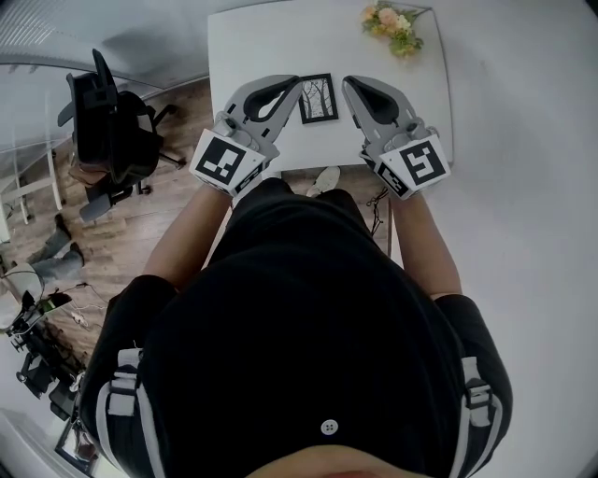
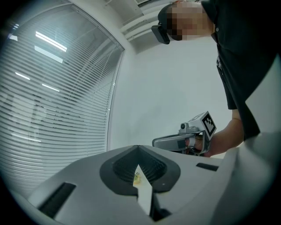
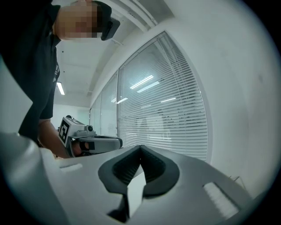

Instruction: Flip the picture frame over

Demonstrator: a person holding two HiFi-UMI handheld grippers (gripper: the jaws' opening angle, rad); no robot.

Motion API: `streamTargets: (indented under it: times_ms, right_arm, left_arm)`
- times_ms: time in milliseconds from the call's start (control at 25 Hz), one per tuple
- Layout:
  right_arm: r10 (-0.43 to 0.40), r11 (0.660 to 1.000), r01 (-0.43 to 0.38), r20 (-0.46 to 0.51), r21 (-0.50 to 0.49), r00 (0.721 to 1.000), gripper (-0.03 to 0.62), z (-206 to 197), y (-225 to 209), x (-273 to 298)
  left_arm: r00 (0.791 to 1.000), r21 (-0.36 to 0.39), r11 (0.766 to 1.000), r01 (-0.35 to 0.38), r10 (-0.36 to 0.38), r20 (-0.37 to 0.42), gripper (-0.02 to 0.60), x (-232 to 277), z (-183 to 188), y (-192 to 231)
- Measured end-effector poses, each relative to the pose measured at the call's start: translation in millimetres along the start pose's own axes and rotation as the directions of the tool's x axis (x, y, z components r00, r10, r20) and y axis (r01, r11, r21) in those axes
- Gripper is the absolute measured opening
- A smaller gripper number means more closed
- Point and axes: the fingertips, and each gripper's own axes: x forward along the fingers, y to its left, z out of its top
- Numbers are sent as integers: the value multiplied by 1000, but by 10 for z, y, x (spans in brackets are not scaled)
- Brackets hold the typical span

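Black picture frame (image 1: 318, 98) face-up, long axis away from person; left gripper (image 1: 297, 84) and right gripper (image 1: 348, 84) fingers together.

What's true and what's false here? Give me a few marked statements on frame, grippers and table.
1. The frame lies picture side up on the table. True.
2. The left gripper holds the frame. False: its fingers are shut on nothing; the frame lies between the two grippers.
3. The right gripper is wide open. False: it is shut, with nothing in it.
4. Flowers sit at the table's far right corner. True.
5. A chair stands on the floor left of the table. True.
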Motion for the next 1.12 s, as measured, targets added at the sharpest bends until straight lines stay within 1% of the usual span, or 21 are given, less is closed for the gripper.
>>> streamTargets:
  times_ms: [240, 520, 720, 840, 960, 1120]
  right_arm:
    - [-9, 1000, 9, -5, 7, 1000, 9, 12, -23, -1]
    - [-11, 1000, 11, -8, 23, 1000, 9, -63, -17, -37]
    - [-12, 1000, 12, -16, 26, 1000, 9, -110, -5, -53]
    - [-10, 1000, 11, -17, 25, 1000, 9, -116, -3, -51]
    - [-11, 1000, 11, -20, 29, 1000, 9, -125, -17, -43]
    - [-9, 999, 10, -23, 31, 1000, 9, -140, -9, -49]
  left_arm:
    - [1000, 5, 1000, -6, 6, 0, 5, -19, 38, 47]
    - [1000, -2, 1000, -15, 15, -14, 5, -41, -57, 34]
    - [1000, -24, 999, -21, 21, -9, 5, -49, -68, 16]
    - [1000, -9, 1000, -23, 23, -20, 5, -62, -101, 35]
    - [999, -10, 999, -35, 35, -37, 5, -62, -113, 66]
    - [999, -8, 1000, -26, 26, -26, 5, -74, -129, 50]
